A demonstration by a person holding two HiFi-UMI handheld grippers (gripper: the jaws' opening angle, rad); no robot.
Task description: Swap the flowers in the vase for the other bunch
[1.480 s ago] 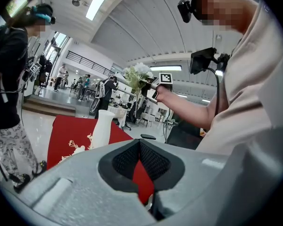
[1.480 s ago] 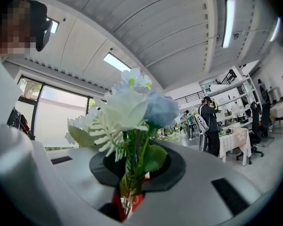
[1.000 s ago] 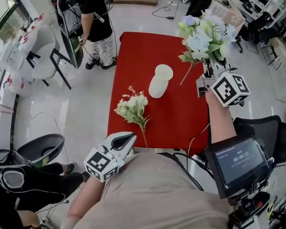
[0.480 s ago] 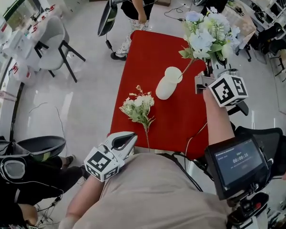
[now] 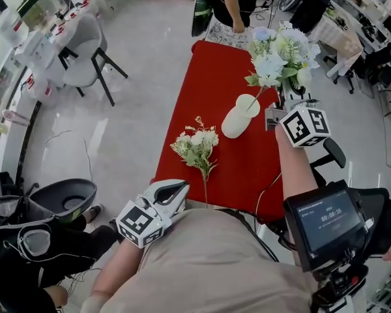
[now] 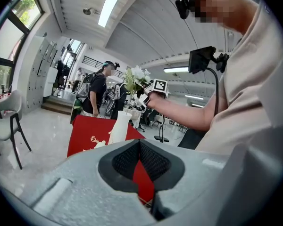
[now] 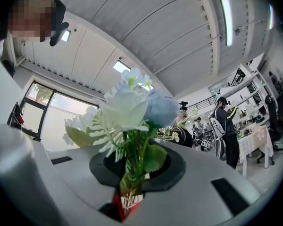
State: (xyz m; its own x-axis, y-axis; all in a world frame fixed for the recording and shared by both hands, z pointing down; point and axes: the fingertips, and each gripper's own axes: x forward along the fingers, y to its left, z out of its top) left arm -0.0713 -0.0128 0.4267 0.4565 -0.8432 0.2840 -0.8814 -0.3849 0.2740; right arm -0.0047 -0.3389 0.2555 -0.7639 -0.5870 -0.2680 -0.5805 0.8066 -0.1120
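- The only writing is glowing on the small black screen (image 5: 322,219) strapped to the person's right forearm. It is a row of pale digits like a timer, too small to read with certainty.
- The marker cube (image 5: 304,124) on the right gripper is showing only black-and-white square patterns.
- The white vase (image 5: 238,119) is standing upright near the middle of the red table (image 5: 208,70). It is plain, with a fuller body narrowing to the neck.
- The right gripper (image 7: 127,199) is clenching the green stems of the blue-and-white bunch (image 5: 277,51), which has pale blue and white blooms among green leaves. The bunch is standing above and just right of the vase.
- One thin stem is slanting down to the vase's mouth, and whether its tip is sitting inside cannot be told.
- The smaller cream-and-green bunch (image 5: 197,145) is lying flat on the table, nearer the person than the vase and apart from it, its stem pointing toward the person.
- The left gripper (image 6: 139,145) is hanging at the table's near edge, its jaws pressing together on nothing.
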